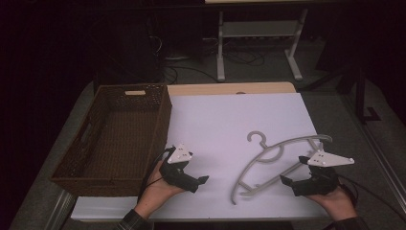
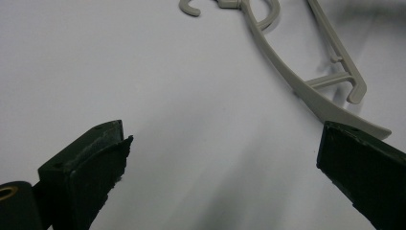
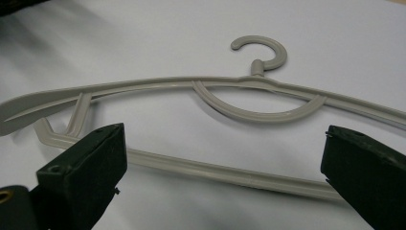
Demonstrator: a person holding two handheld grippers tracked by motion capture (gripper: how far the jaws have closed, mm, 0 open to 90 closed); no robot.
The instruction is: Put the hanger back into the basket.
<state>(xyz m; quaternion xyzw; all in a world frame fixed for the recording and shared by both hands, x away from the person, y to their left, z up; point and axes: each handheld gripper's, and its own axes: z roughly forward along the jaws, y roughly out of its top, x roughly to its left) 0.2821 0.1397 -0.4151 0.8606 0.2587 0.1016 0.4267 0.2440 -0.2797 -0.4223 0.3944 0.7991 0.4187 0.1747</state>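
A grey plastic hanger point(image 1: 273, 158) lies flat on the white sheet point(image 1: 230, 120), its hook pointing to the far side. My right gripper point(image 1: 291, 170) rests low beside the hanger's right end, held by a hand. In the right gripper view its jaws stand wide open point(image 3: 225, 143), and the hanger point(image 3: 239, 81) lies just ahead with its bottom bar running across between them, untouched. My left gripper point(image 1: 198, 182) sits near the front edge, left of the hanger. Its jaws are also wide open point(image 2: 222, 143) over bare sheet, with the hanger point(image 2: 297, 81) ahead at upper right.
A brown wicker basket point(image 1: 158, 120) stands at the table's left side, close to my left hand, with nothing seen inside. A strip of wooden tabletop point(image 1: 230, 88) shows beyond the sheet. Farther back, white table legs point(image 1: 220, 48) and cables sit on the dark floor.
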